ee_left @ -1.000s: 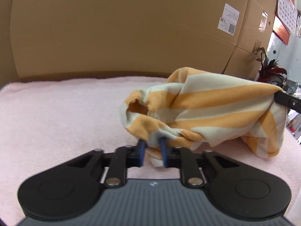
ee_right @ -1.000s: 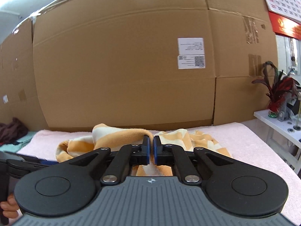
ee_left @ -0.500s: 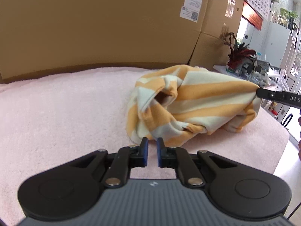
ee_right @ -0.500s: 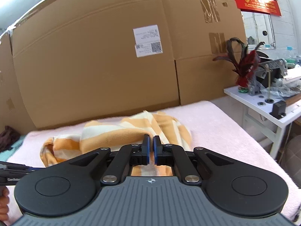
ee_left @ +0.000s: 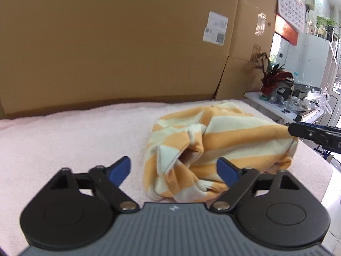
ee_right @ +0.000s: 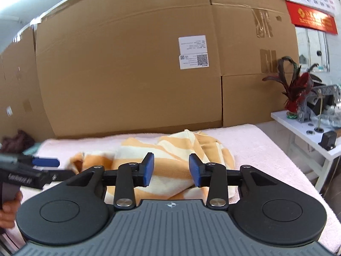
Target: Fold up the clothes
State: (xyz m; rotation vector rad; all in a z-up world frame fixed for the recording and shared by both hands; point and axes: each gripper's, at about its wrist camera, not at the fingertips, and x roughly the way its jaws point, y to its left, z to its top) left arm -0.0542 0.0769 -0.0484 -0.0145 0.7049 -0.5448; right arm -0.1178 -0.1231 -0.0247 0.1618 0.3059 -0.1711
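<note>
The striped garment (ee_left: 215, 147) lay in a loose, rumpled heap on the pink towel (ee_left: 70, 136) that covered the tabletop, toward its right end, with the wall of cardboard boxes (ee_left: 119, 42) behind it. Both claws stood with their blue pads spread apart and nothing between them: the left claw (ee_left: 173, 170) hovered just short of the near edge of the heap, and the right claw (ee_right: 171, 169) hung over the cloth from the other side. In the left view the right claw's tip sat at the far right edge of the bundle; whether it touched the fabric I could not tell. The garment was bunched, with an opening gaping toward the left claw, so it read as crumpled rather than folded. To my eye, doing this well called for finding a real edge, a hem or a seam, rather than pinching a random ridge of the heap. Each claw would want a single layer near a corner, well apart from the other, so the cloth could be drawn flat on the towel before any crease. Grabbing through doubled layers would likely drag the whole bundle along.
</note>
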